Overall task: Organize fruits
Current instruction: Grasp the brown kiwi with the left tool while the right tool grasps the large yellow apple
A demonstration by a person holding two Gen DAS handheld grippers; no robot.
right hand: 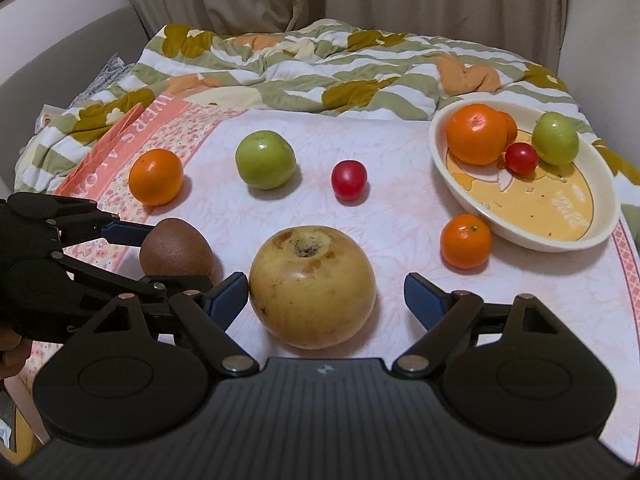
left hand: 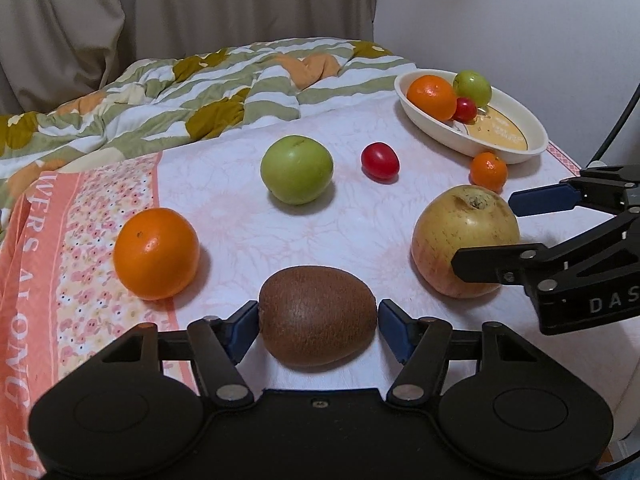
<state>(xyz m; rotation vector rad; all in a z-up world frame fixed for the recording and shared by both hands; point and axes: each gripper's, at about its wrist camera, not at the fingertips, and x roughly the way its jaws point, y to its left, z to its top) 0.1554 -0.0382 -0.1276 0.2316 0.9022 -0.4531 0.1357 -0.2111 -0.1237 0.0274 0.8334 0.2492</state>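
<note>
Curtains hang behind a bed covered with a green-striped quilt (right hand: 320, 64) and a pink floral cloth (left hand: 224, 216); the cloth's orange border carries large letters, of which only "VERS ALONG" can be read. On the cloth lie loose fruits: an orange (left hand: 156, 253), a green apple (left hand: 297, 169), a red tomato (left hand: 380, 161), a small mandarin (left hand: 488, 171), a kiwi (left hand: 318, 316) and a yellow apple (right hand: 313, 287). A cream oval dish (right hand: 520, 236) at the far right holds another orange (right hand: 476, 139), a small tomato (right hand: 520, 158) and a green fruit (right hand: 556, 139); the writing on its yellow floor is too small to read. The mandarin sits just beside the dish's near rim.

The left tool (left hand: 318, 326) has its blue pads at both ends of the kiwi, touching or very nearly so. The right tool (right hand: 326, 294) stands open around the yellow apple: its left pad is at the skin, its right pad is clear of it. Its body, seen from the left wrist, bears "DAS", the rest cut off.
</note>
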